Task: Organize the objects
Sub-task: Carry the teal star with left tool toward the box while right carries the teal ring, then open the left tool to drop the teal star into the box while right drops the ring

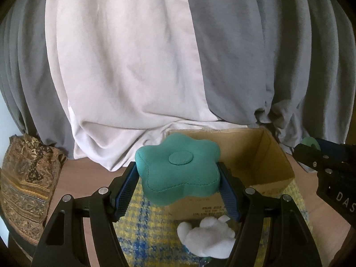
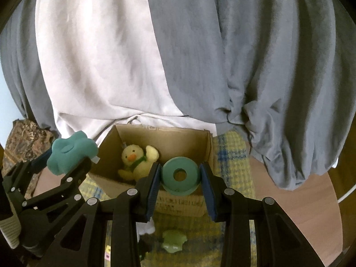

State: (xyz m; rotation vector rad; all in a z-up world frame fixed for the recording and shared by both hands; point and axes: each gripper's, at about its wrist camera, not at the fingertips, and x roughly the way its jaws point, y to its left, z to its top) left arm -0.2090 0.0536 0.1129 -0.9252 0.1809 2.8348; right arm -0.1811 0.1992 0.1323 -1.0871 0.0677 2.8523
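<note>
My left gripper is shut on a teal flower-shaped cushion, held in the air by the left front of an open cardboard box. From the right wrist view the same cushion and left gripper hang left of the box. My right gripper is shut on a teal ring, held over the box's front wall. A yellow plush duck lies inside the box. A white plush toy and a green soft toy lie on the mat before the box.
The box stands on a yellow and blue checked mat on a wooden floor. White and grey curtains hang right behind the box. A patterned brown cloth bundle sits at the left.
</note>
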